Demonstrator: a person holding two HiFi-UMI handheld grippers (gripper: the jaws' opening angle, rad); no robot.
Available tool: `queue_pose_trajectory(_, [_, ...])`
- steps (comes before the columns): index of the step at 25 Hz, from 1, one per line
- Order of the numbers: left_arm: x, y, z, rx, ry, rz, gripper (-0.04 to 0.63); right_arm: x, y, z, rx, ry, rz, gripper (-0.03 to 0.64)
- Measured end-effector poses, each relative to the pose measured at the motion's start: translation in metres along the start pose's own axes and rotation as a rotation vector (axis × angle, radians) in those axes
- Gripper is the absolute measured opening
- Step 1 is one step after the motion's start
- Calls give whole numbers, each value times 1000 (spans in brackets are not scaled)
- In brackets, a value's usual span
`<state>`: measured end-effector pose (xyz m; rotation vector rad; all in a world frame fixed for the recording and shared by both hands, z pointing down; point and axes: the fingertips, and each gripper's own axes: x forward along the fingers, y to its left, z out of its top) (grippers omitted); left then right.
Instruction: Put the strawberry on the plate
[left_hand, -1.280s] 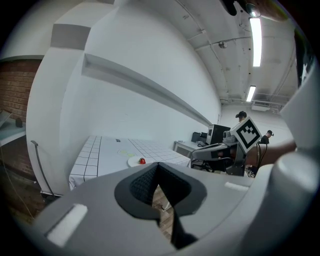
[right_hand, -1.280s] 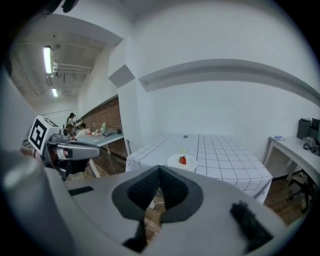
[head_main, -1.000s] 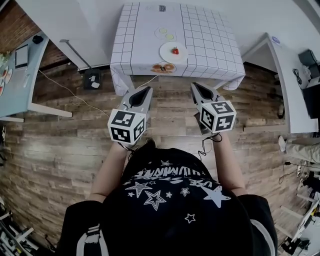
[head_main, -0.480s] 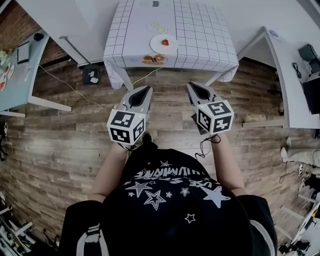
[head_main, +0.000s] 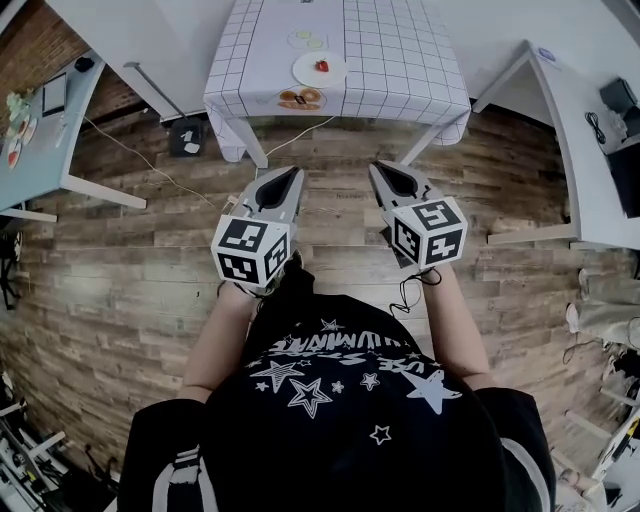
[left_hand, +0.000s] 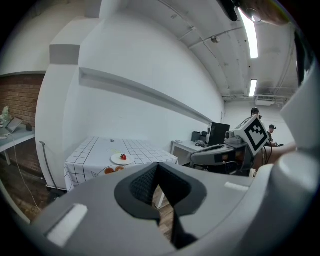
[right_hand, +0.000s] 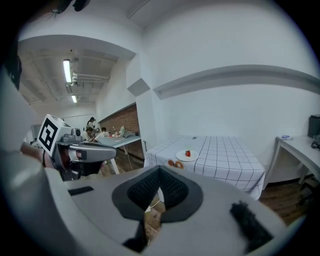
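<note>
A red strawberry lies on a white plate near the front of a table with a grid-patterned cloth, at the top of the head view. Both grippers are held over the wood floor, well short of the table and pointing toward it. My left gripper is shut with nothing in it, and my right gripper is shut and empty too. In the left gripper view the strawberry shows small and far beyond the meeting pads. The right gripper view shows the strawberry on its plate.
Two orange round things sit at the cloth's front edge, and pale round things lie behind the plate. A grey desk stands at left and a white desk at right. A black box with a cable lies on the floor.
The table with the plate has drawn away toward the top of the head view and looks smaller. Both grippers keep the same pose, shut and empty.
</note>
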<state>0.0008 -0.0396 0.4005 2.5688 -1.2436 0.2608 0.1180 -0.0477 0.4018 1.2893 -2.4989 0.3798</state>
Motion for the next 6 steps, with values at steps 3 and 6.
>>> queue_pose_trajectory(3, [-8,-17,-5,0,-1,-2,9,-18,4,-6,-3,-5,0,12])
queue_pose_trajectory(6, [-14,-34,-8,3,-6,-5,9,-35,8,-10,-10,-11,4,12])
